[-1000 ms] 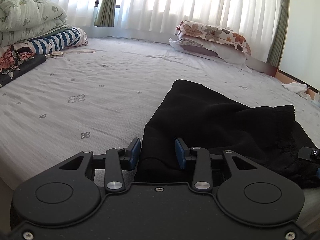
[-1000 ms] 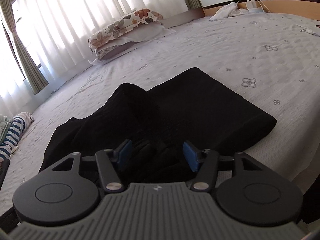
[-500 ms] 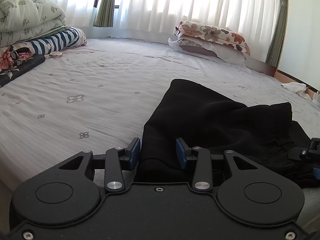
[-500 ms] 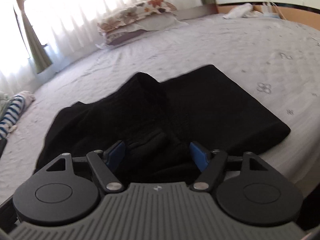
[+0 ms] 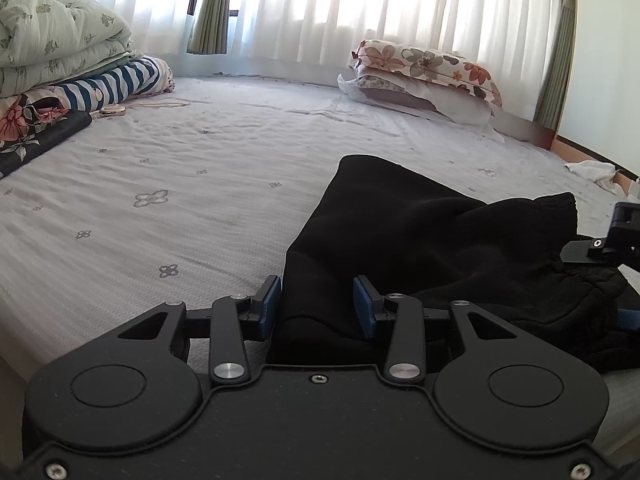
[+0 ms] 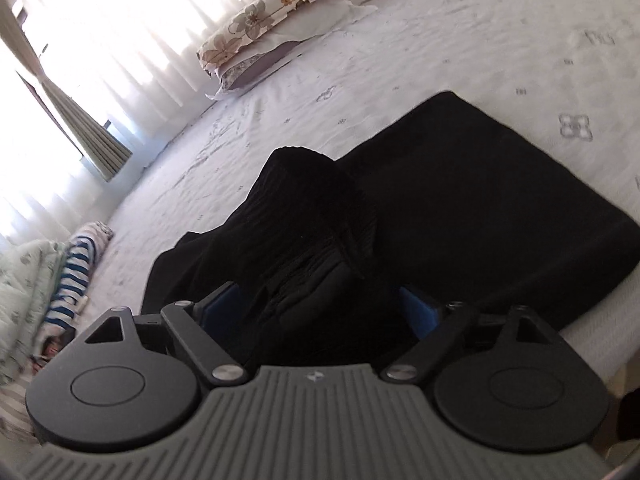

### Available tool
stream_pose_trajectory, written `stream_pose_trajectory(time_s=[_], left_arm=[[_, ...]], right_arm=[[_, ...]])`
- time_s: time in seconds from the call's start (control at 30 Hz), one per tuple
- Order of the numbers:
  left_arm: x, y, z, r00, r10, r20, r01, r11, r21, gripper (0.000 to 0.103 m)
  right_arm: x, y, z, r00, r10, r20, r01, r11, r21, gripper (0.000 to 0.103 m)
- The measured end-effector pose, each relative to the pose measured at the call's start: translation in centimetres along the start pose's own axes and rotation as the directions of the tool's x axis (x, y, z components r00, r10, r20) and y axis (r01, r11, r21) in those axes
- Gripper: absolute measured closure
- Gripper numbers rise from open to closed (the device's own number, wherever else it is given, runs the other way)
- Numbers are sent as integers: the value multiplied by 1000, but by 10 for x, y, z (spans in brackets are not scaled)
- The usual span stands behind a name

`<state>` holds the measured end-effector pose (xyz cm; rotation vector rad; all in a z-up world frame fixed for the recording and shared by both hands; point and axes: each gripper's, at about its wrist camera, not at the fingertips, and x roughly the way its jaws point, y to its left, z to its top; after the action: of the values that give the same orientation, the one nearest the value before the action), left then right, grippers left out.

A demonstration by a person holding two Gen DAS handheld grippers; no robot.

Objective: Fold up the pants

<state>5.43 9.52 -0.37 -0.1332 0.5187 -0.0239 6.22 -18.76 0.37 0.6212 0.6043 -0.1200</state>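
Note:
Black pants (image 5: 420, 232) lie partly folded on the bed near its front edge, with a bunched ridge in the middle (image 6: 320, 208) and a flat folded part to the right (image 6: 480, 184). My left gripper (image 5: 316, 300) is open with its blue pads on either side of the pants' near left edge. My right gripper (image 6: 316, 304) is open wide, its jaws straddling the bunched waistband fabric. The right gripper also shows at the right edge of the left wrist view (image 5: 616, 240).
The grey patterned bedsheet (image 5: 160, 200) spreads left and far. Floral pillows (image 5: 424, 72) lie by the curtained window. Folded quilts and striped bedding (image 5: 80, 72) are stacked at the far left. A white cloth (image 5: 592, 170) lies at the right bed edge.
The right gripper has opened wider, tilted and pushed in over the bunched fabric. The left gripper has barely moved.

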Motion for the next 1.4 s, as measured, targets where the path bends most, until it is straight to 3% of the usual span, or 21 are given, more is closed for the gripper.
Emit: stream_pose_trajectory(time_s=[0.13, 0.2, 0.37, 0.5, 0.57, 1.23, 1.4], left_arm=[[0, -1, 1, 1000, 1, -4, -1, 1000, 1, 64], [0, -2, 2, 1000, 4, -10, -4, 1000, 1, 64], [-7, -2, 7, 1000, -17, -18, 16, 999, -30, 64], [-18, -9, 14, 1000, -14, 17, 14, 1000, 4, 65], [-22, -12, 16, 999, -18, 27, 17, 1000, 20, 65], [-30, -44, 18, 997, -79, -1, 79, 995, 64, 65], [-28, -52, 13, 996, -89, -20, 90, 993, 81, 65]], right_arm=[[13, 18, -5, 994, -99, 50, 106, 983, -152, 35], [13, 20, -6, 993, -96, 66, 107, 975, -195, 40], [0, 13, 0, 993, -73, 98, 92, 974, -206, 69], [-11, 14, 11, 986, -72, 152, 113, 953, -281, 75], [-15, 13, 17, 982, -76, 175, 128, 942, -311, 83], [-44, -70, 31, 949, -214, 231, 259, 948, -187, 84], [-41, -72, 25, 947, -221, 233, 274, 935, -225, 83]])
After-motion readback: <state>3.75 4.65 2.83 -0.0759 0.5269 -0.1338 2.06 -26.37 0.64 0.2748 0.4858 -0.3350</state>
